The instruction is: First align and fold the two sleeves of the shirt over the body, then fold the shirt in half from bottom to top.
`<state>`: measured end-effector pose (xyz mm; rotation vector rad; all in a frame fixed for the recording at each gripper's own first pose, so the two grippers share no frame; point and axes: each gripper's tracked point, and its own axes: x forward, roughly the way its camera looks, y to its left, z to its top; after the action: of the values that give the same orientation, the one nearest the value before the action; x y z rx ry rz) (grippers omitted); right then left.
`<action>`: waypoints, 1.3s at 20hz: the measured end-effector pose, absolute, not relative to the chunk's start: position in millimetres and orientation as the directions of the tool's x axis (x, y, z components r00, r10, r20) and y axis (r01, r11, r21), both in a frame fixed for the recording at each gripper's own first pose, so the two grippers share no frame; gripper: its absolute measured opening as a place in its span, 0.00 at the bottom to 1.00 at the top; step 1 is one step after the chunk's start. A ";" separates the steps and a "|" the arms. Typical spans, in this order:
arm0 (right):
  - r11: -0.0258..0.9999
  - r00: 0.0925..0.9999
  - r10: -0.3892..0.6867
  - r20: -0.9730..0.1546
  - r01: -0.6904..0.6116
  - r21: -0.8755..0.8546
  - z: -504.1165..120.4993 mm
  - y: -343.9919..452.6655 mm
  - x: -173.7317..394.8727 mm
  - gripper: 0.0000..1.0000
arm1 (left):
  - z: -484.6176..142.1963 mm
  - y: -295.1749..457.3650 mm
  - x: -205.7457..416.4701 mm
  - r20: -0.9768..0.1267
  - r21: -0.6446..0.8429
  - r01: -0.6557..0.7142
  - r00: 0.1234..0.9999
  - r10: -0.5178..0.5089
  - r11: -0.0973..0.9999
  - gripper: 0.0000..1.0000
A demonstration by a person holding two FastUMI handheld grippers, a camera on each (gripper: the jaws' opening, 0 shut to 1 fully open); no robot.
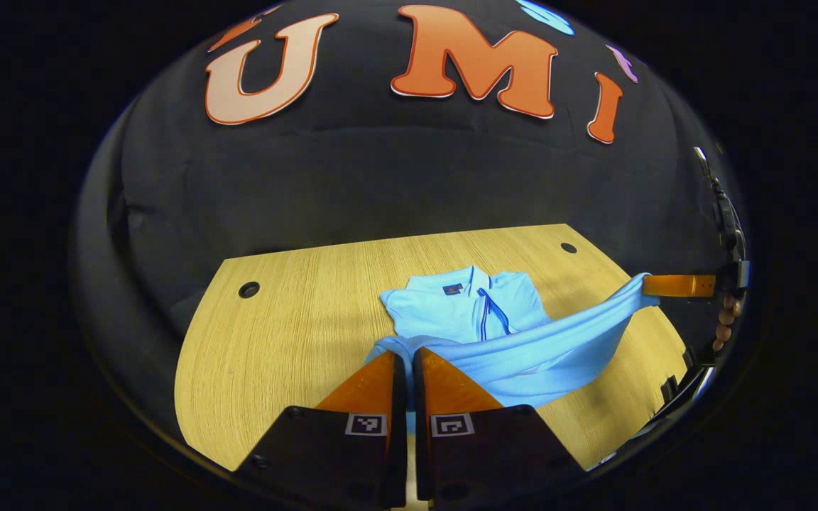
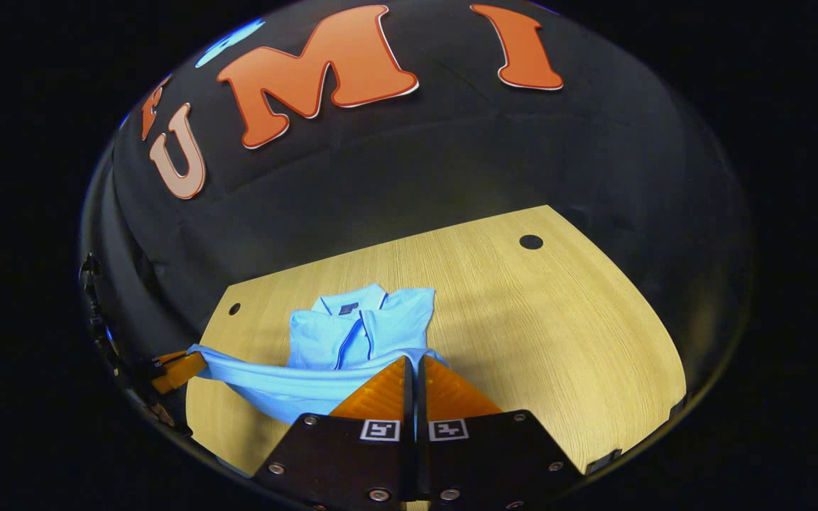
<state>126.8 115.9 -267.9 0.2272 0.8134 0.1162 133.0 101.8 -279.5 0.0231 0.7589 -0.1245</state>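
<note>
A light blue polo shirt (image 1: 466,312) lies on the wooden table (image 1: 295,319), collar toward the far wall, sleeves folded in over the body. Its bottom hem (image 1: 544,348) is lifted off the table and stretched between both grippers. My left gripper (image 1: 405,355) is shut on the hem's left corner. The right gripper (image 1: 647,285) shows at the far right of the left gripper view, pinching the other corner. In the right gripper view my right gripper (image 2: 415,360) is shut on the hem (image 2: 274,383), and the left gripper (image 2: 196,358) holds the far end of the shirt (image 2: 359,330).
The table (image 2: 558,341) has round cable holes at its far corners (image 1: 248,289) (image 1: 569,248) (image 2: 530,241). Black cloth wall stands behind it. A hand with a bead bracelet (image 1: 727,319) holds the right gripper at the view's right edge.
</note>
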 end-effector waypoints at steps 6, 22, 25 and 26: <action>0.977 0.674 0.165 -0.720 -0.014 0.211 -288.0 130.6 192.1 0.01 | -305.2 112.8 198.2 -0.698 -0.030 0.127 0.707 -0.112 0.991 0.09; 0.985 0.669 0.103 -0.736 0.032 0.168 -341.6 152.2 288.7 0.41 | -374.1 127.1 294.6 -0.743 -0.002 0.133 0.664 -0.091 0.991 0.34; 0.992 0.714 0.098 -0.693 -0.015 0.125 -313.1 150.6 280.0 0.74 | -351.9 128.7 287.6 -0.716 -0.012 0.102 0.693 -0.080 0.995 0.75; 0.992 0.724 0.101 -0.682 -0.022 0.124 -304.3 151.6 275.4 0.81 | -340.5 127.3 282.1 -0.708 -0.020 0.093 0.702 -0.080 0.995 0.89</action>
<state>275.4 151.6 -304.3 0.1094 0.7585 0.0683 282.1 127.3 -340.5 0.0182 0.7868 -0.0962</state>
